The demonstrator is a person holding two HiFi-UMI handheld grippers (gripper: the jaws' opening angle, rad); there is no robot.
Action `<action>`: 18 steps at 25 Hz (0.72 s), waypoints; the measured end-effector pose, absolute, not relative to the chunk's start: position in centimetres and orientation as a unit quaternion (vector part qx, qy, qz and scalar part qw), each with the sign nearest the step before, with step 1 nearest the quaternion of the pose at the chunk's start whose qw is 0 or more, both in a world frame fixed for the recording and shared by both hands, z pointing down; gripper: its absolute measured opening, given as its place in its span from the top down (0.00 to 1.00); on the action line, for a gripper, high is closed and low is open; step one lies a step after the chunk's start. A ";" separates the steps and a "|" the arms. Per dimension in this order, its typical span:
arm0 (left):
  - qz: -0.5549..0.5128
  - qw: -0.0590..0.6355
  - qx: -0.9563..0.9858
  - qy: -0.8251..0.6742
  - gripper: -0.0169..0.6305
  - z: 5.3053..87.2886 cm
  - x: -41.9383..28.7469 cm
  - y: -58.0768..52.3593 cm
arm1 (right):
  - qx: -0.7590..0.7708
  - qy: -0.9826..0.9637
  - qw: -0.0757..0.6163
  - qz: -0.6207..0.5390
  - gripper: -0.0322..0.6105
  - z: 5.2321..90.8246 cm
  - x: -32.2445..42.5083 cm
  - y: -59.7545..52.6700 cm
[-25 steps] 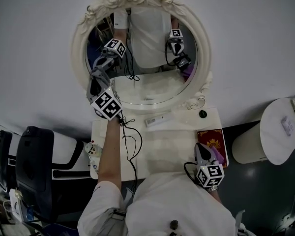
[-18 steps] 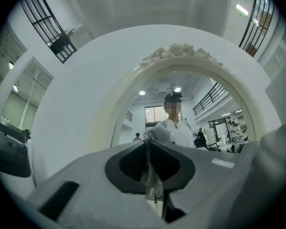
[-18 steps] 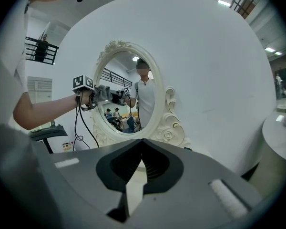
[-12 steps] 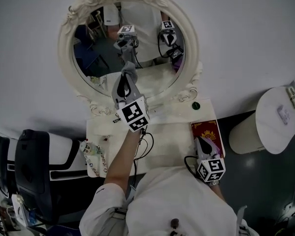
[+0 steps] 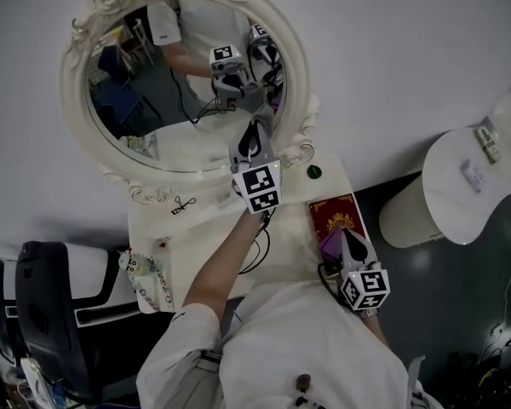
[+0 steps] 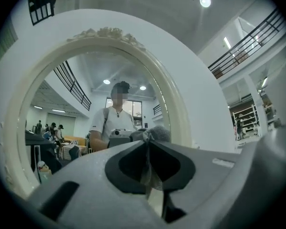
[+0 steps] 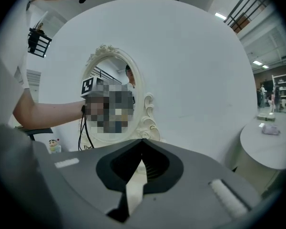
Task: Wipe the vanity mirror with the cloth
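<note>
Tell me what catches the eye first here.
The ornate cream vanity mirror fills the head view's upper left. The left gripper, shut on a grey cloth, is at its lower right rim; the right gripper hangs shut by a red book.

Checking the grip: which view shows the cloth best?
Left gripper view: the cloth pinched in the shut jaws of the left hand-held gripper. Head view shows a small grey bit; right gripper view has mosaic over it.

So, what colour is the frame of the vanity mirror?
The frame is cream white throughout; the head view shows it best.
</note>
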State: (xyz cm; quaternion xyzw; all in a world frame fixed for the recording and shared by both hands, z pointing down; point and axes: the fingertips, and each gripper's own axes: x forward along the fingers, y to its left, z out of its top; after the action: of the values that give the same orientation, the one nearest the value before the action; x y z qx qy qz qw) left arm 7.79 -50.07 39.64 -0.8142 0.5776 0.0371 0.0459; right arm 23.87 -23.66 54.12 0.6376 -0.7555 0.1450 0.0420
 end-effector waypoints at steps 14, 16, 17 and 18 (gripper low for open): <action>0.001 0.019 -0.805 0.592 0.94 44.5 6.4 -54.4 | 0.643 -0.747 0.054 0.159 0.94 55.0 24.4 -23.5; -0.004 0.025 -0.802 0.597 0.94 44.3 5.3 -54.3 | 0.639 -0.751 0.052 0.160 0.94 54.9 24.0 -23.9; -0.003 0.026 -0.799 0.601 0.94 44.2 4.5 -54.3 | 0.636 -0.753 0.051 0.161 0.94 54.9 23.7 -24.1; -0.003 0.026 -0.795 0.606 0.94 44.2 3.4 -54.3 | 0.632 -0.756 0.050 0.162 0.94 54.9 23.2 -24.4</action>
State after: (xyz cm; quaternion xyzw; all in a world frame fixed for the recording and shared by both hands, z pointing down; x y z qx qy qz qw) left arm 3.43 -54.25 44.19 -0.7953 0.6057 -0.0030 0.0258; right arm 23.17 -24.39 54.91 0.6320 -0.7563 0.1619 0.0501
